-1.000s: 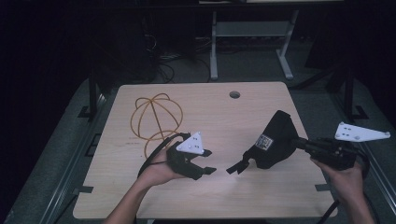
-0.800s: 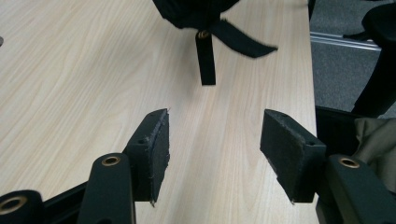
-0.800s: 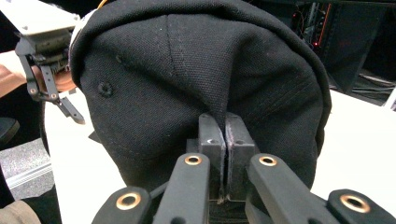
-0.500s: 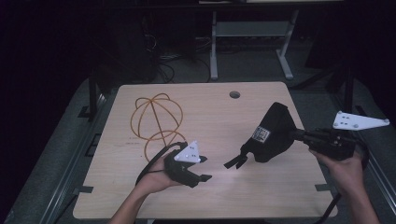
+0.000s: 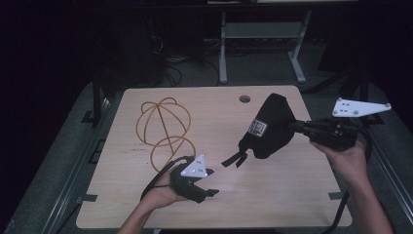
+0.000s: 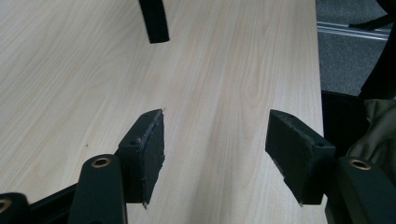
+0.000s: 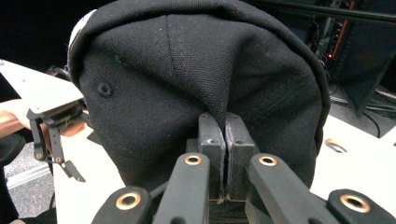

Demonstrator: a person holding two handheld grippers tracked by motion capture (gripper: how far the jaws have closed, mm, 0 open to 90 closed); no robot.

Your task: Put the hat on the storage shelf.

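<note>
A black cap [image 5: 270, 124] hangs above the right half of the wooden table [image 5: 146, 204]; it has a white label on its side and a strap dangling below. My right gripper [image 5: 292, 126] is shut on the cap's fabric. In the right gripper view the jaws [image 7: 225, 135] pinch a fold at the back of the cap [image 7: 201, 60]. My left gripper [image 5: 212, 183] is low over the table's front, open and holding nothing. In the left gripper view its pads [image 6: 148, 149] stand wide apart over bare wood, with the strap's end [image 6: 154, 21] ahead.
A looped orange wire [image 5: 168, 140] lies on the table's left half, just beyond the left hand. A round cable hole [image 5: 244, 99] sits near the far edge. A white desk frame [image 5: 224, 44] and cables stand on the dark floor behind.
My right gripper has lifted the cap up and a little toward the table's far side. My left gripper has drawn back toward the near edge, still open.
</note>
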